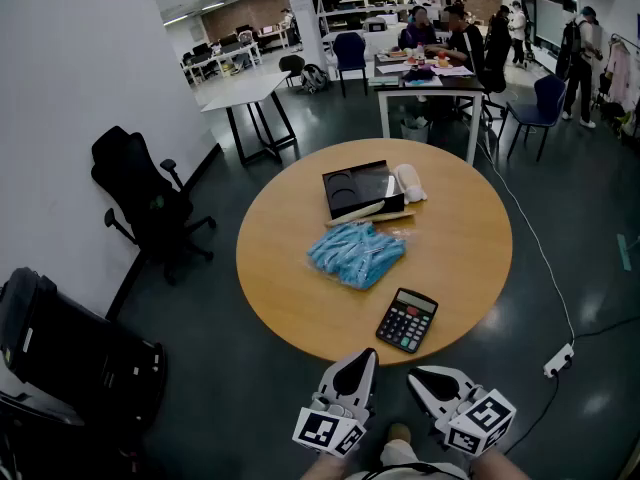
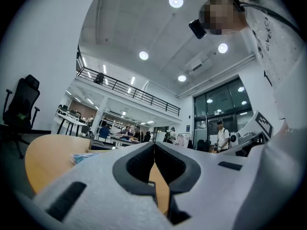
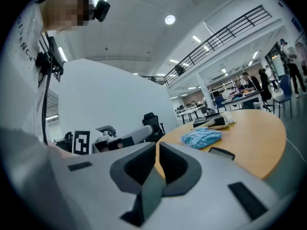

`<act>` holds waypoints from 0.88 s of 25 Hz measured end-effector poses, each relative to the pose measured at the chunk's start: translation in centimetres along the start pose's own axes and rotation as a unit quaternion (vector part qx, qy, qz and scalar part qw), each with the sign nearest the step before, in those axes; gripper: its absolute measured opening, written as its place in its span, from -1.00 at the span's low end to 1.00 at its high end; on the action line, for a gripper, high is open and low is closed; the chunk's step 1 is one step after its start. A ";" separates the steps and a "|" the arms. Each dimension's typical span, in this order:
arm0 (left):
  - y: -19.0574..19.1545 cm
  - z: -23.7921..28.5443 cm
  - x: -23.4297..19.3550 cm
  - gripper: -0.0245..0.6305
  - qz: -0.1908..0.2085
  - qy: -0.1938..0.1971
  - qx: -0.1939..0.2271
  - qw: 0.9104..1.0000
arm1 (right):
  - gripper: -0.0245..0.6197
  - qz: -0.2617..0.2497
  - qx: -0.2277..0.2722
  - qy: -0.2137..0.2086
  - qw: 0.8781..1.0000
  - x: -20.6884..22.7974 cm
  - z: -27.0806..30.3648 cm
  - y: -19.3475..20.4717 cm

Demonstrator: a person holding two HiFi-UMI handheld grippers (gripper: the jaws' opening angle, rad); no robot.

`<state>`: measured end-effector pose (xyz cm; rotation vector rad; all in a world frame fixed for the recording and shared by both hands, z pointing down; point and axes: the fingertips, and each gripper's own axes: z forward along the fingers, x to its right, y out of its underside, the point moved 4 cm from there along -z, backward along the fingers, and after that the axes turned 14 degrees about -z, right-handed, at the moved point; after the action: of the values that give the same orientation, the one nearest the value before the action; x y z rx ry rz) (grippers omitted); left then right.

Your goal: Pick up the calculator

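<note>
The black calculator (image 1: 406, 320) lies flat near the front edge of the round wooden table (image 1: 470, 258). Both grippers hover below that edge, off the table and short of the calculator. My left gripper (image 1: 365, 355) is shut and holds nothing; its fingertips meet in the left gripper view (image 2: 154, 146). My right gripper (image 1: 415, 375) is also shut and empty, its jaws together in the right gripper view (image 3: 157, 146). From the right gripper the calculator (image 3: 221, 153) shows as a thin dark slab just ahead and to the right.
A blue plastic packet (image 1: 357, 253) lies mid-table, with a black tray (image 1: 358, 188), a wooden stick (image 1: 370, 216) and a white roll (image 1: 410, 182) behind it. A black office chair (image 1: 150, 203) stands left. A power strip (image 1: 557, 360) and cable lie on the floor at right.
</note>
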<state>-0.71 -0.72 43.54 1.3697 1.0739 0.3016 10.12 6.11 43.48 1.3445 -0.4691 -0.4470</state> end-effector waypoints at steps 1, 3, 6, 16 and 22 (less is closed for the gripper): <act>0.2 1.0 -0.6 -0.90 -0.002 0.002 0.001 1.000 | -0.89 -0.004 -0.003 -0.005 1.000 0.9 0.7 0.2; 0.9 3.0 -1.9 -0.90 -0.006 0.005 -0.001 1.000 | -0.89 -0.009 -0.015 -0.011 1.000 2.9 2.1 0.8; 2.3 5.4 -3.9 -0.90 -0.009 0.001 -0.016 1.000 | -0.89 0.001 -0.052 -0.001 0.999 7.0 4.0 2.8; 5.8 10.4 -9.8 -0.90 -0.010 0.005 -0.040 0.999 | -0.42 0.082 -0.189 0.019 0.978 21.1 7.1 9.9; 6.3 12.2 -13.1 -0.90 0.003 -0.008 -0.019 1.000 | -0.35 0.062 -0.323 -0.108 0.938 23.9 10.0 13.8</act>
<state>4.12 -16.55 52.88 1.3388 1.0458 0.3137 24.74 -13.02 60.26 0.6281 -0.5251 -0.5857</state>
